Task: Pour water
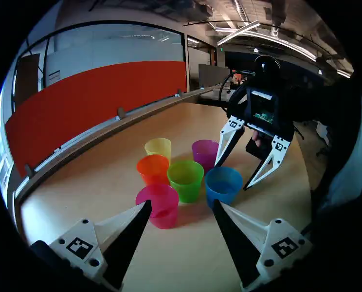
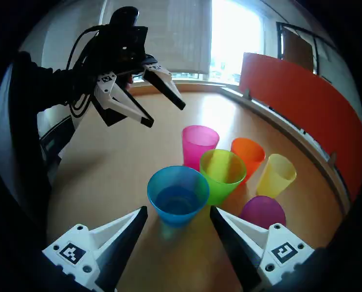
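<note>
Water seen in blue cup (image 2: 177,194), on bench (image 2: 108,160) just beside green cup (image 2: 223,173); right tongs (image 2: 177,210) spread, empty, blue cup straight ahead; left tongs (image 1: 181,203) spread, empty; blue cup best straddled squarely, pinched mid-wall, green cup left unbumped

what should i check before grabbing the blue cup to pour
1. Right gripper open: ok, fingers well apart.
2. Blue cup lined up: ok, it stands upright just ahead, centred between the fingers.
3. Water in it: ok, a liquid surface seems to show low inside.
4. Room beside it: not ok, the green cup stands hard by; touching or not, cannot tell.
5. Green cup ready to receive: ok, upright and looks empty.
6. Left gripper out of the way: ok, open, held in the air across the cups.
</note>
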Demonstrator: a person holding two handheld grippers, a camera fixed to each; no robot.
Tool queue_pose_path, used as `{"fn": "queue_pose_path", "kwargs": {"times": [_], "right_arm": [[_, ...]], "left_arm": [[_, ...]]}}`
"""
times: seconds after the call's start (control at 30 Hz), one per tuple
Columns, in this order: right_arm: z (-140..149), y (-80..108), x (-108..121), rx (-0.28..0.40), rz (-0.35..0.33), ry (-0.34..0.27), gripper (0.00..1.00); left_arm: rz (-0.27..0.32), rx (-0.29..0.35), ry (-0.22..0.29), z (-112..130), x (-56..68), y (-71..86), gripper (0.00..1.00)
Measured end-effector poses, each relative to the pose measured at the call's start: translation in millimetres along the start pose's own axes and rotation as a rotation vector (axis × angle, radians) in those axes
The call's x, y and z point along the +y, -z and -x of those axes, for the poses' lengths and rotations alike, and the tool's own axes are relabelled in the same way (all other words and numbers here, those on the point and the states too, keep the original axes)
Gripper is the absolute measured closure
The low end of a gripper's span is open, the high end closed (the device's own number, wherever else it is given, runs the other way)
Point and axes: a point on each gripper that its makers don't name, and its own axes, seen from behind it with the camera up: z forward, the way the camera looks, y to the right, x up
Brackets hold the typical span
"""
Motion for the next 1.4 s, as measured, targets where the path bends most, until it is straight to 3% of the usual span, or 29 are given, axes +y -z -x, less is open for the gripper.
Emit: {"fn": "queue_pose_path", "kwargs": {"times": [0.8,1.4], "right_arm": [[-8,-26.9,-5,0.02,-0.007,-0.003,0.0],[-9,-28.7,-4,0.029,-0.016,-0.001,0.11]], "left_arm": [[0.005,0.002,-0.001,-2,1.9,-11.3,0.07],[-0.008,0.004,-0.007,-1,-2.2,-12.3,0.07]]}}
